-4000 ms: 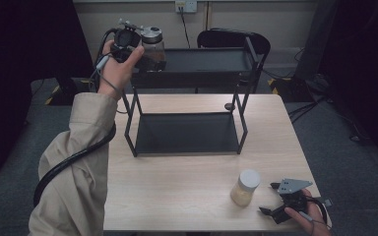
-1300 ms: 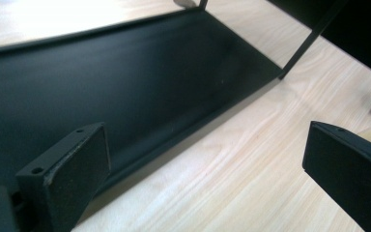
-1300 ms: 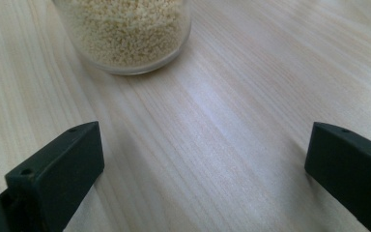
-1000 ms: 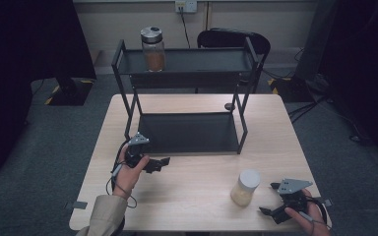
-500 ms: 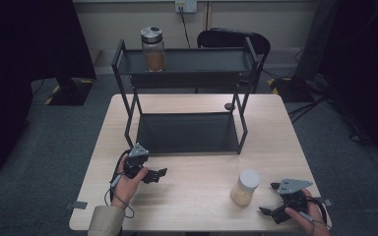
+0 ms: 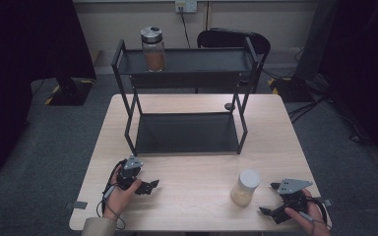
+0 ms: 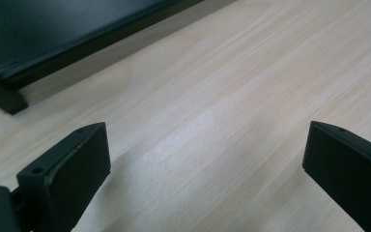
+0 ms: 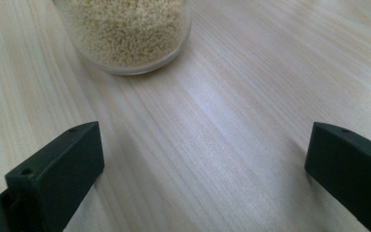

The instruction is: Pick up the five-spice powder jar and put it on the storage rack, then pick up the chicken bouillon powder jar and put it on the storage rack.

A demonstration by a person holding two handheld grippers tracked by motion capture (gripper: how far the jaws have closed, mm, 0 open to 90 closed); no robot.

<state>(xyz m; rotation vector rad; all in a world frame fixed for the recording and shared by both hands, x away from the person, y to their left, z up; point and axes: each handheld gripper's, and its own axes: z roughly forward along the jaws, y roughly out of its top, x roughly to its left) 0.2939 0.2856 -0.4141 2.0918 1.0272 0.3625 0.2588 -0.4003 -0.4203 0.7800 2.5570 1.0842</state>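
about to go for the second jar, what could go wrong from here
The jar of pale grains stands apart from the open right gripper, off toward one jaw in the right gripper view; a crooked approach could knock it over. The rack has a raised rim on its top shelf, which the jar's base may catch. The brown jar already up there could be bumped.
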